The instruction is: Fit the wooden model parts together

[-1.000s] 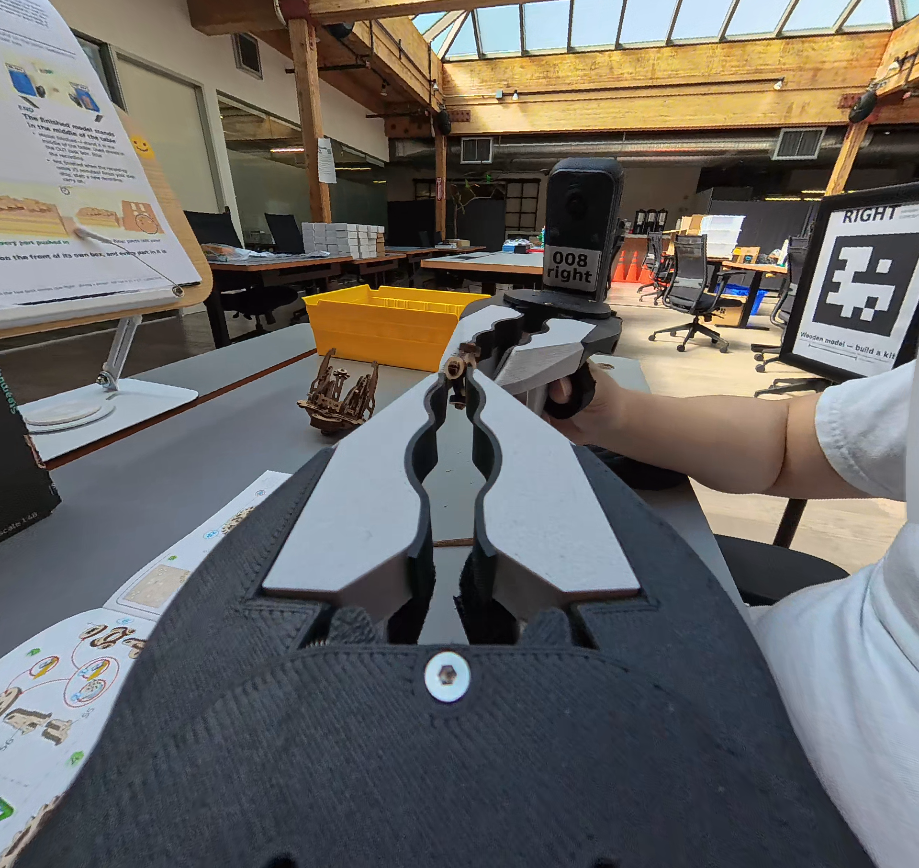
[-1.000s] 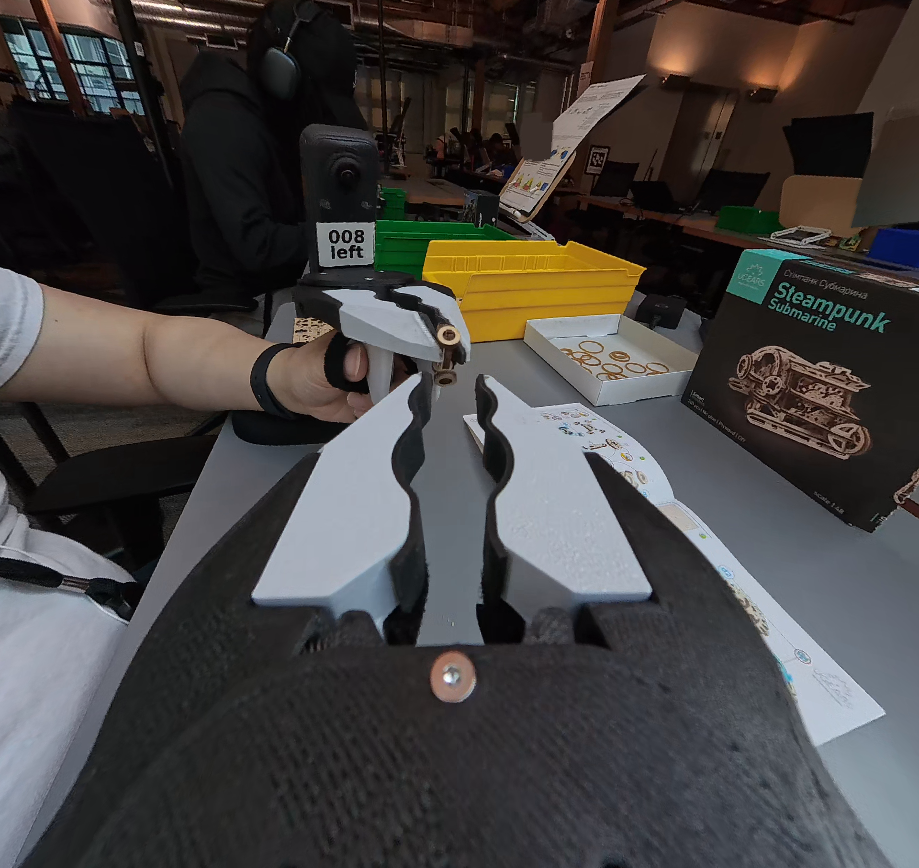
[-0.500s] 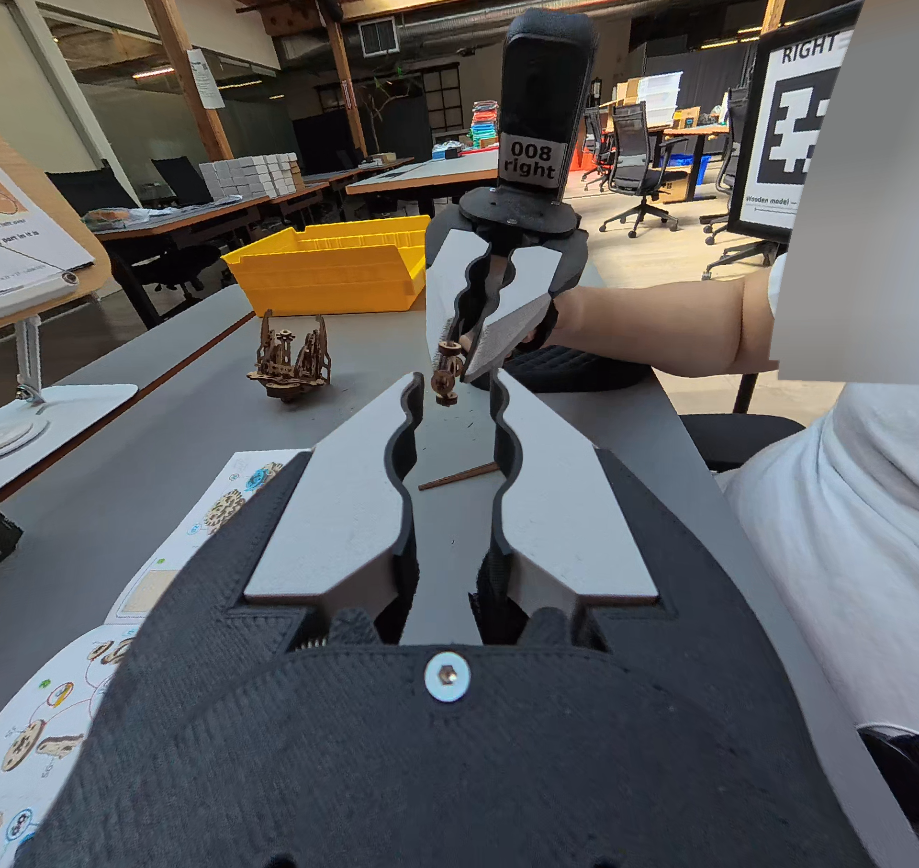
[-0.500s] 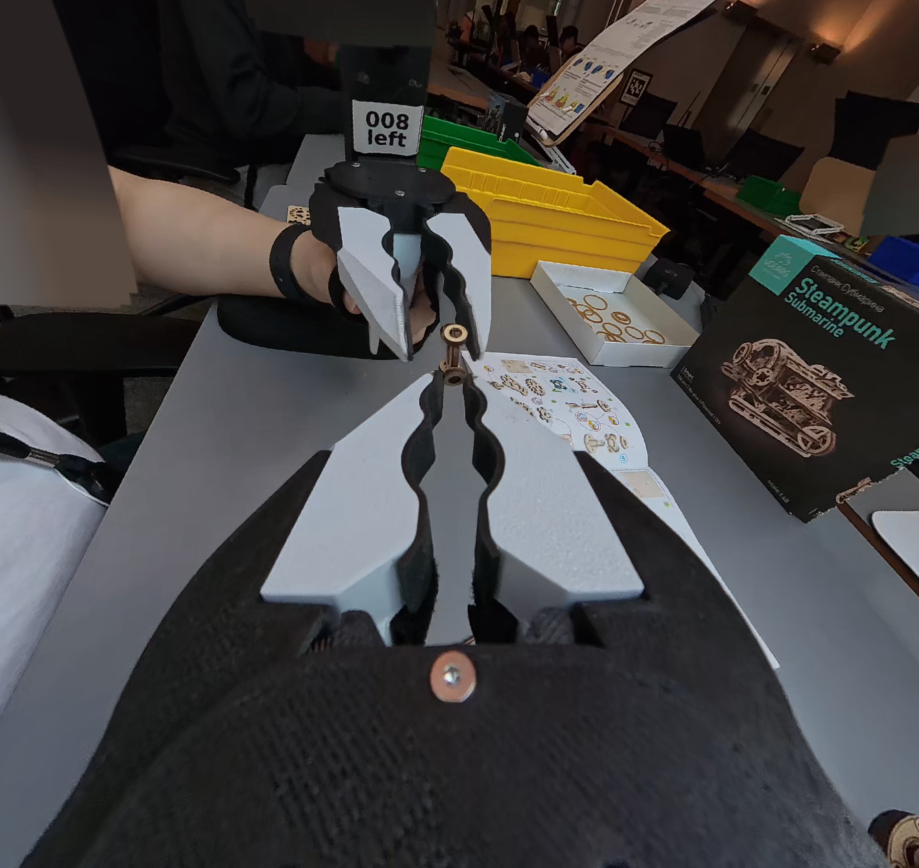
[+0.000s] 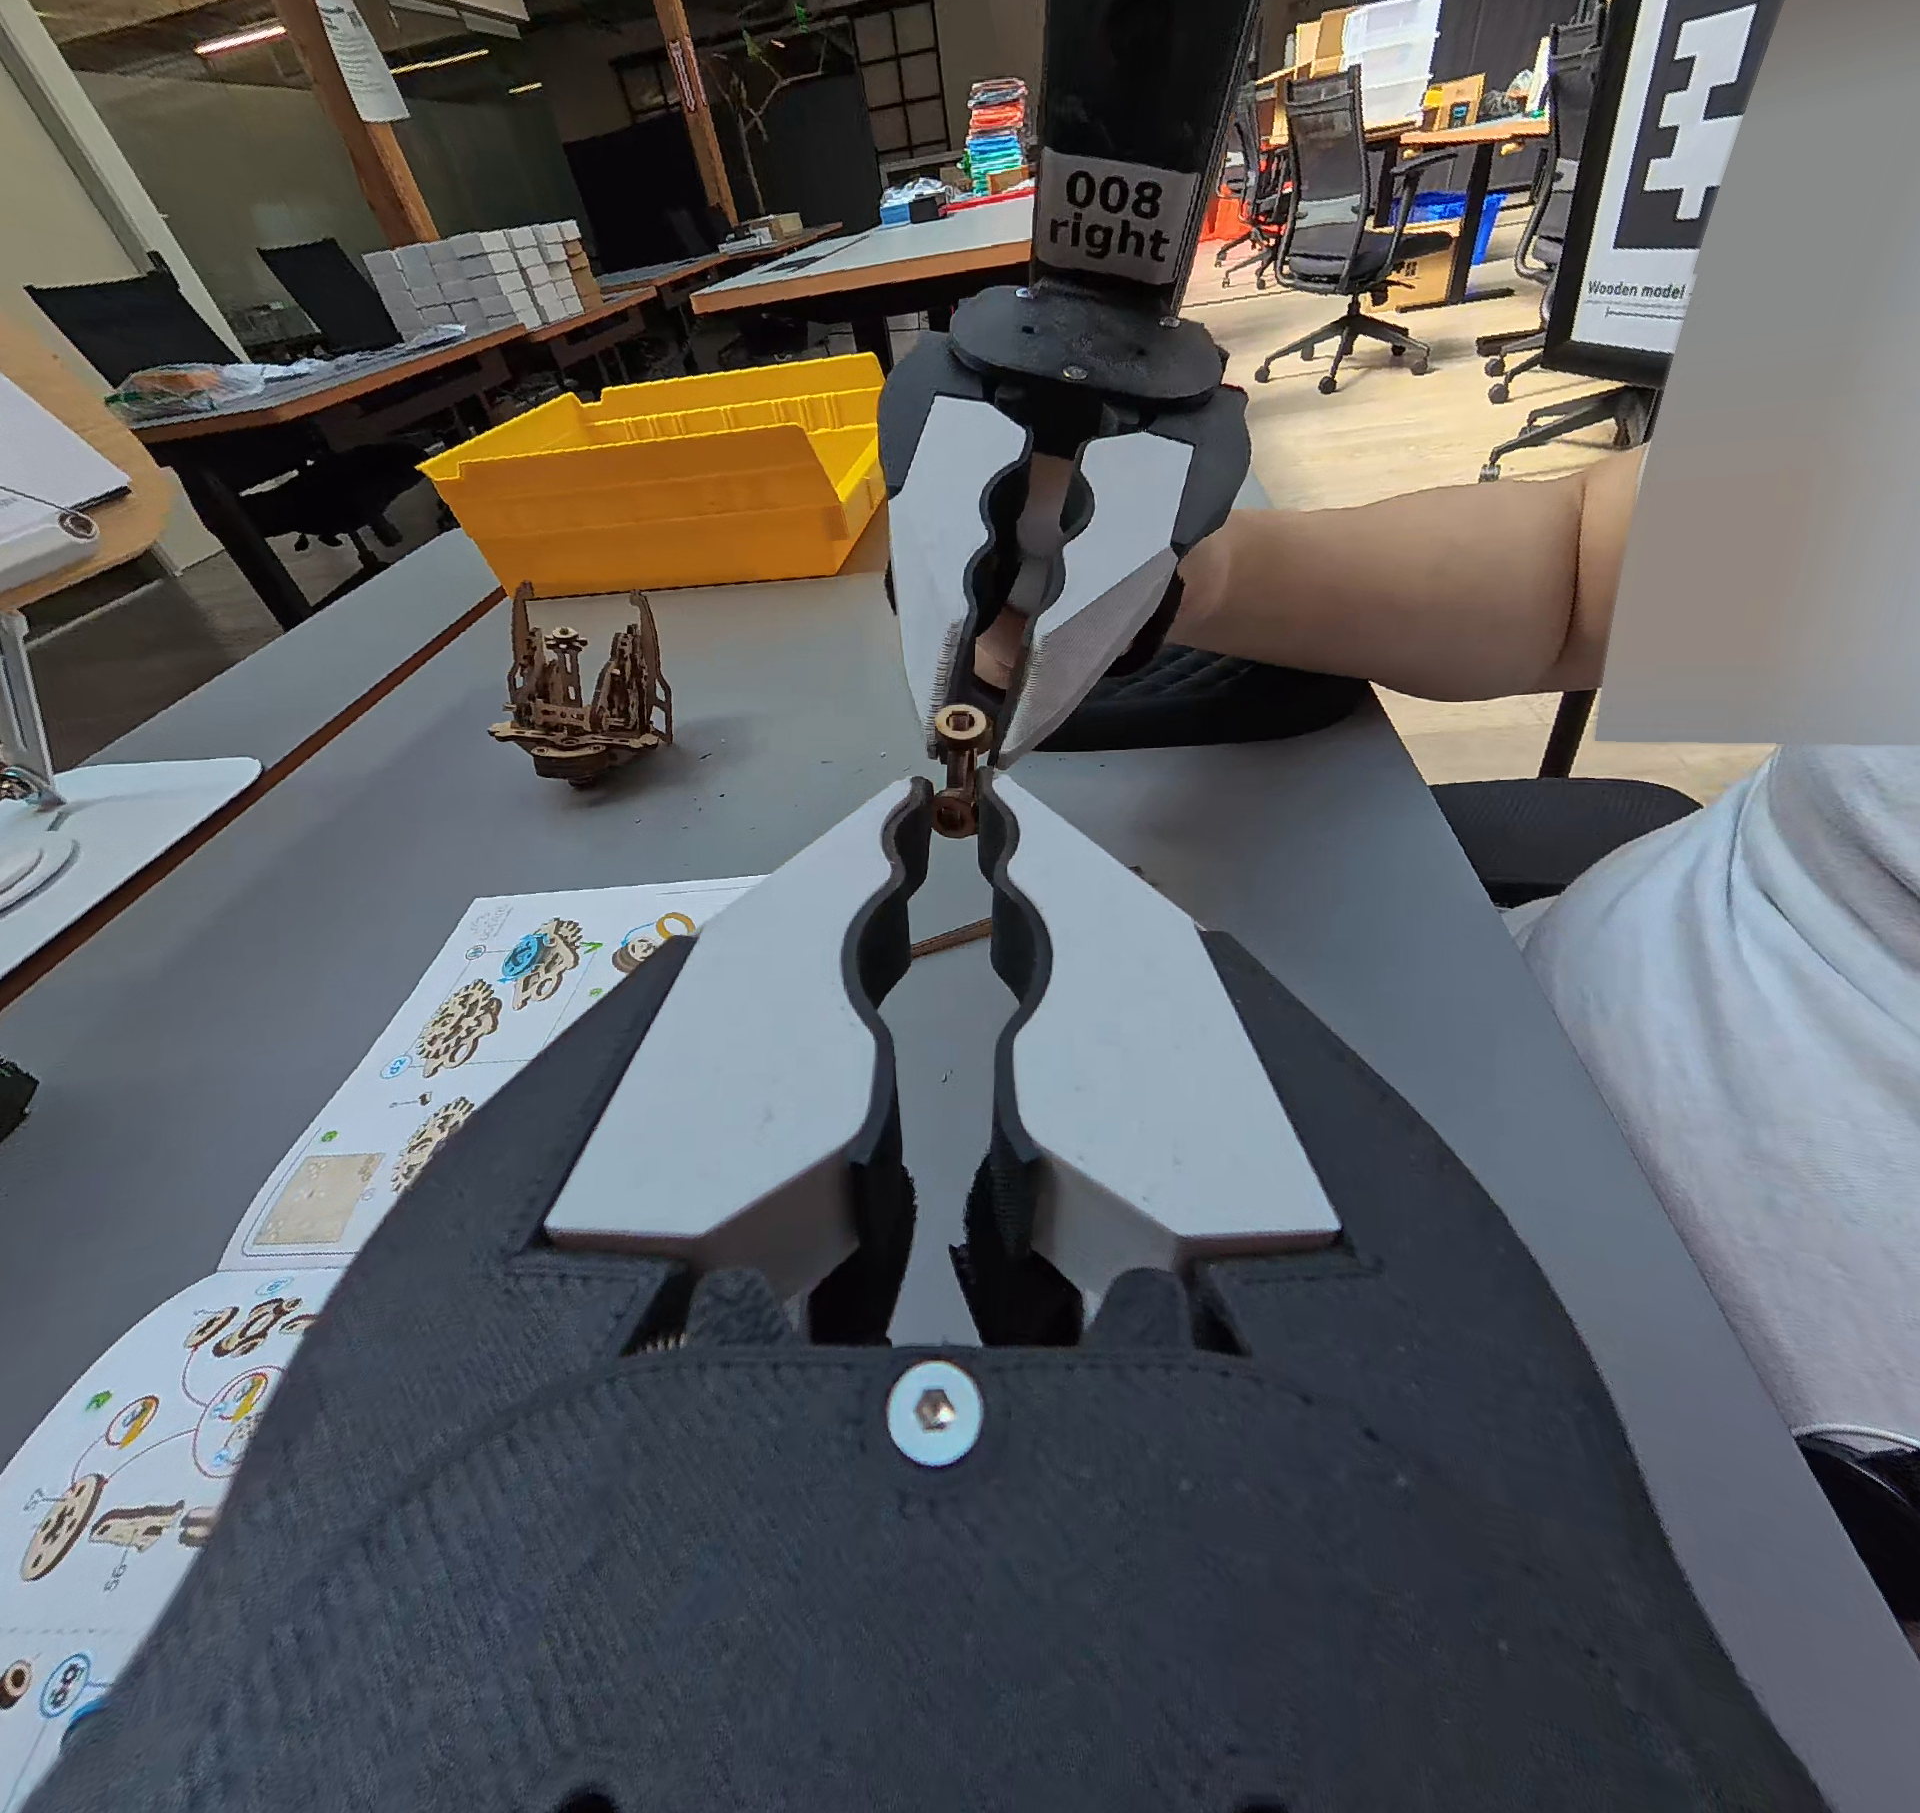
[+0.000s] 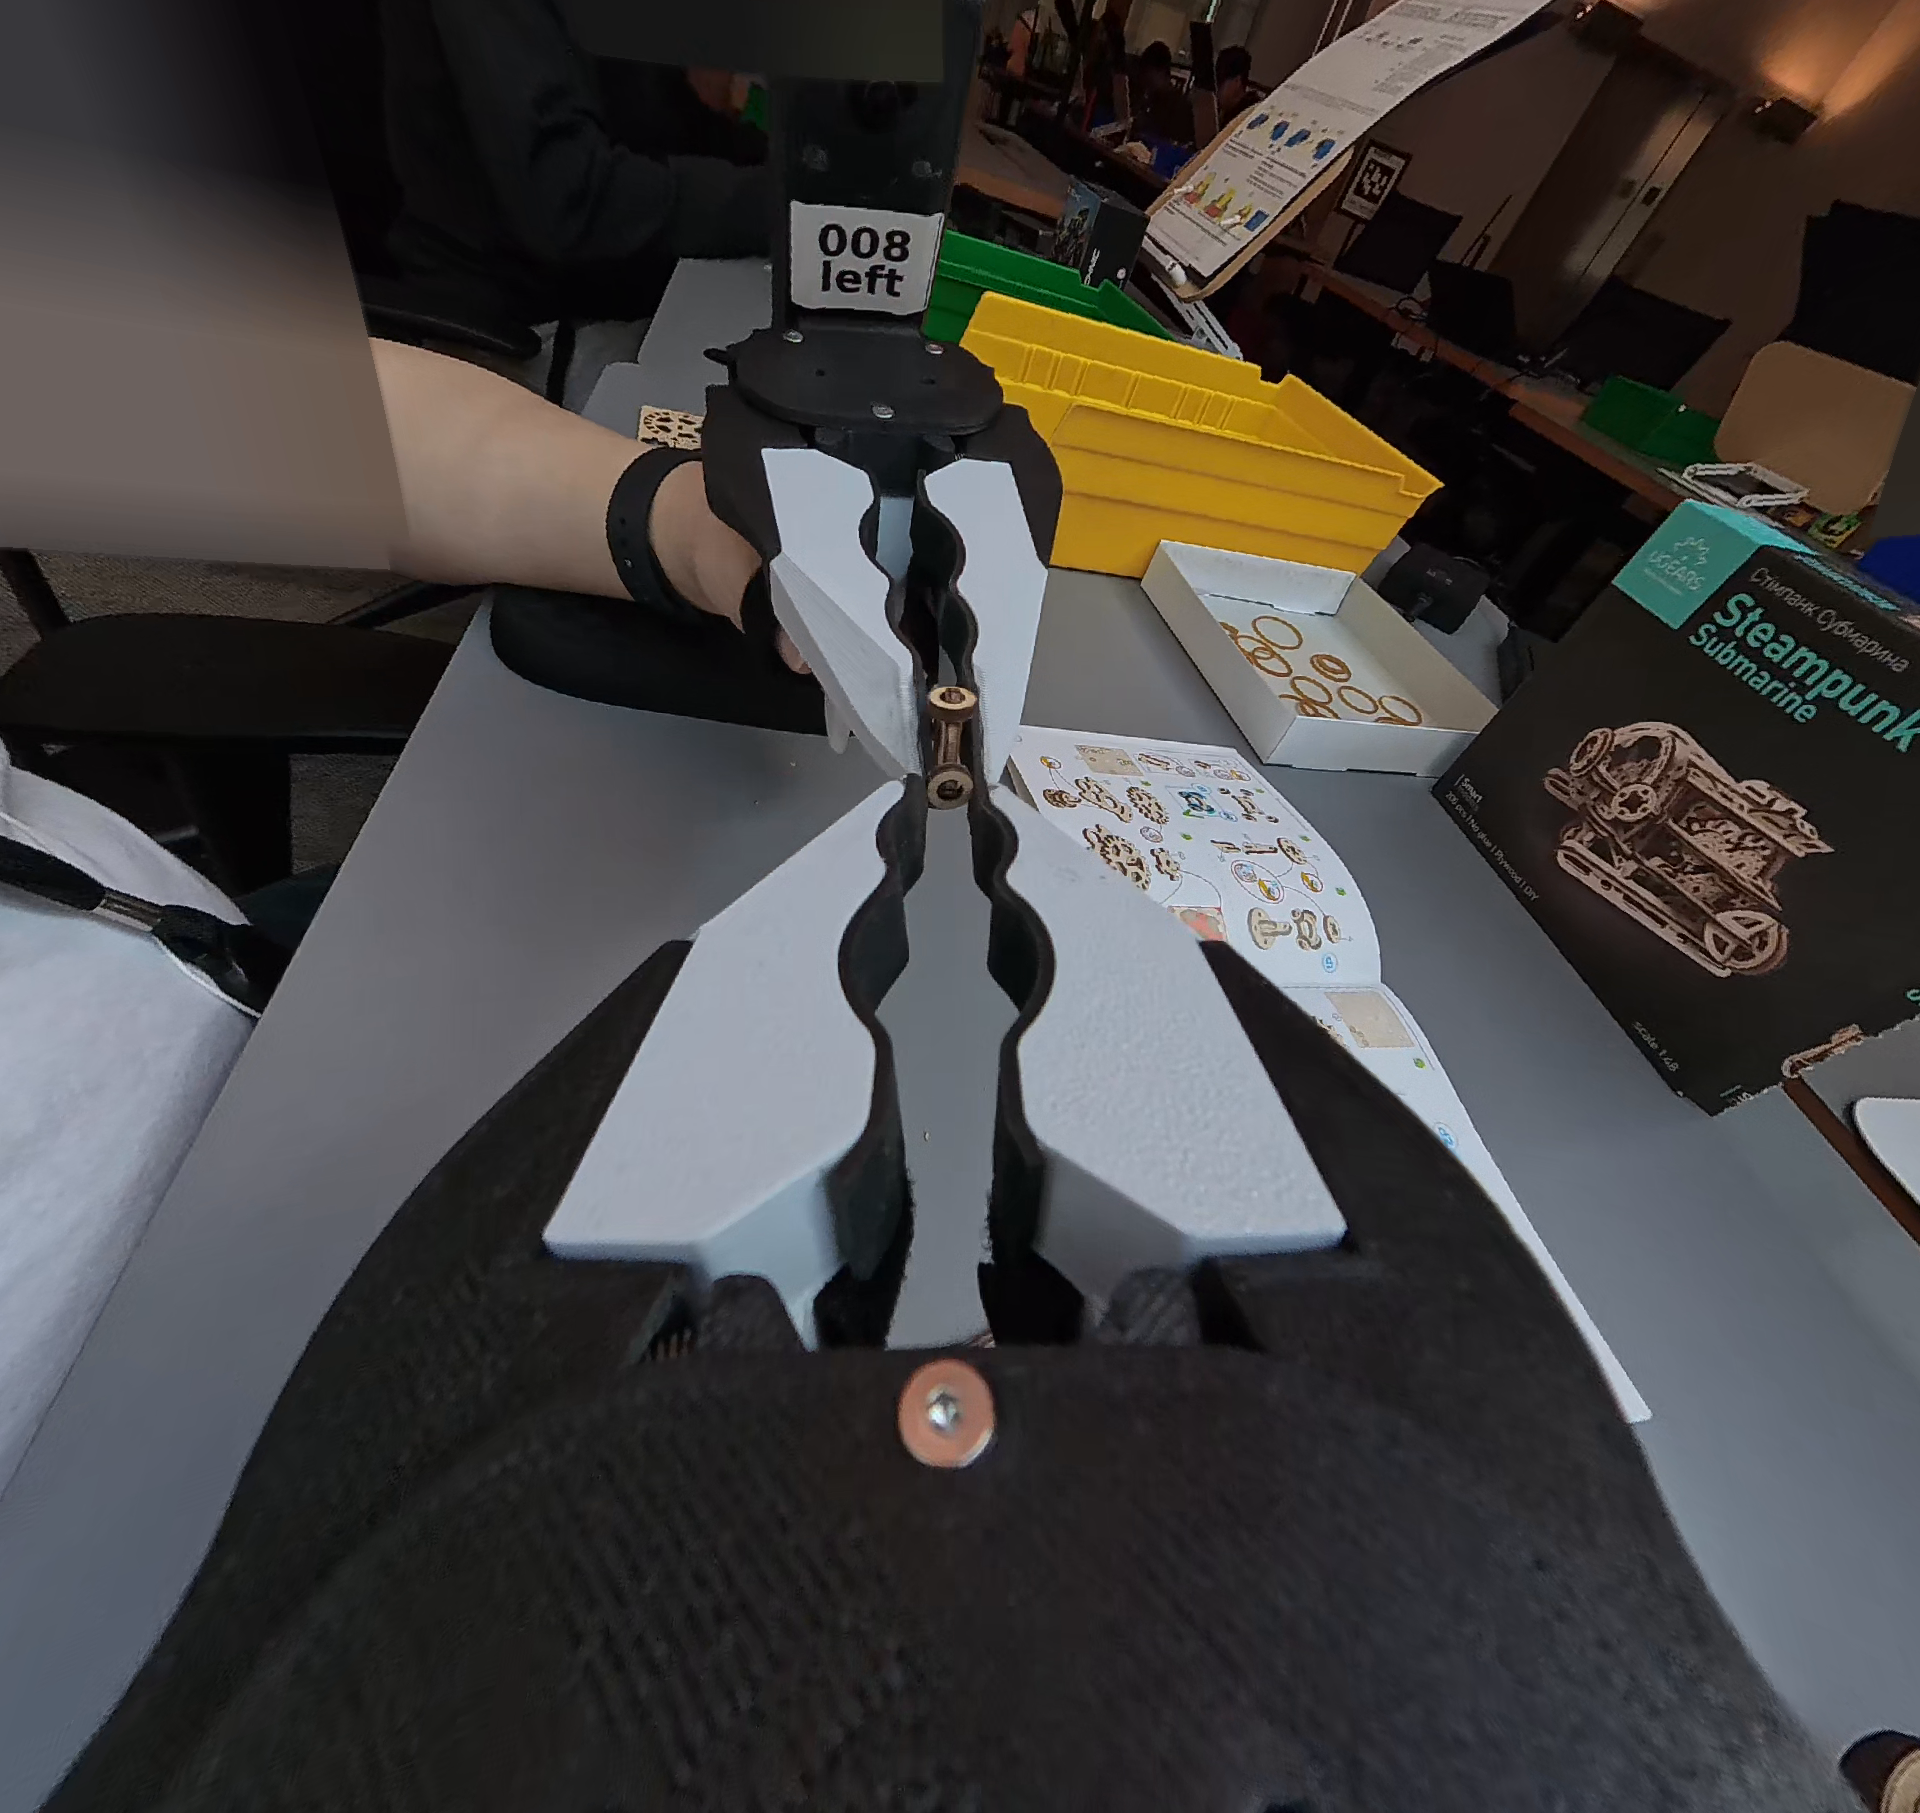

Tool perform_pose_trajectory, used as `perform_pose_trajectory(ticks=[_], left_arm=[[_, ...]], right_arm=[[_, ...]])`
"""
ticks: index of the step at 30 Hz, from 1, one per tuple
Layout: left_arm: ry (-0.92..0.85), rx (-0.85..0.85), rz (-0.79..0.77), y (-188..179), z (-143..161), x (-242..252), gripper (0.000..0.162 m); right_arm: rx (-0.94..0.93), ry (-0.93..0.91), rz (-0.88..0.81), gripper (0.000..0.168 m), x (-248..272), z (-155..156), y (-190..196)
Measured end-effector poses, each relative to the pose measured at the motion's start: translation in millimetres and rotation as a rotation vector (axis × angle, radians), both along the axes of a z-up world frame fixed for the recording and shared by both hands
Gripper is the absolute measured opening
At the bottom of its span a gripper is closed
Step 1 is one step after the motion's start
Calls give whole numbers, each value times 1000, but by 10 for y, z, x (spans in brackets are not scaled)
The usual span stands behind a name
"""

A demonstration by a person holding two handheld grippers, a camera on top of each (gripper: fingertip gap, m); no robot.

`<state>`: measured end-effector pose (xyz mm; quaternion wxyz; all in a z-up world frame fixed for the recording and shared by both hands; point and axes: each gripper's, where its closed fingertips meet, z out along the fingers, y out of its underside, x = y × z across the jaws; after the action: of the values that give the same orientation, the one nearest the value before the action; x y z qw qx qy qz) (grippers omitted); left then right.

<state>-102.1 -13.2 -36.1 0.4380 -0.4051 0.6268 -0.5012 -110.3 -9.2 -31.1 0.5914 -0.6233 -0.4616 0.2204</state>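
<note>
Wooden spool piece hangs above the grey table, pinched at opposite ends by left gripper and right gripper (both clamped). Best to push straight along its axis, gently, without twisting.

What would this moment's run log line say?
left gripper: shut on wooden spool piece | right gripper: shut on it too | above table

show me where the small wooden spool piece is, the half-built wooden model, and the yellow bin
small wooden spool piece (image 5: 957,768), left wrist view, its middle.
half-built wooden model (image 5: 582,693), left wrist view, its frame.
yellow bin (image 5: 665,506), left wrist view, front wall.
</note>
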Motion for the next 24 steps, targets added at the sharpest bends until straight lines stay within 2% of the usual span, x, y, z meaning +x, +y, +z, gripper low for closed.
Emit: perform_pose_trajectory(ticks=[13,24], left_arm=[[-64,-50,-42,-85,137,-37,6],[-69,-41,-42,-114,109,-30,6]], right_arm=[[59,102,53,6,30,185,-145],[83,64,47,1,-13,138,-151]])
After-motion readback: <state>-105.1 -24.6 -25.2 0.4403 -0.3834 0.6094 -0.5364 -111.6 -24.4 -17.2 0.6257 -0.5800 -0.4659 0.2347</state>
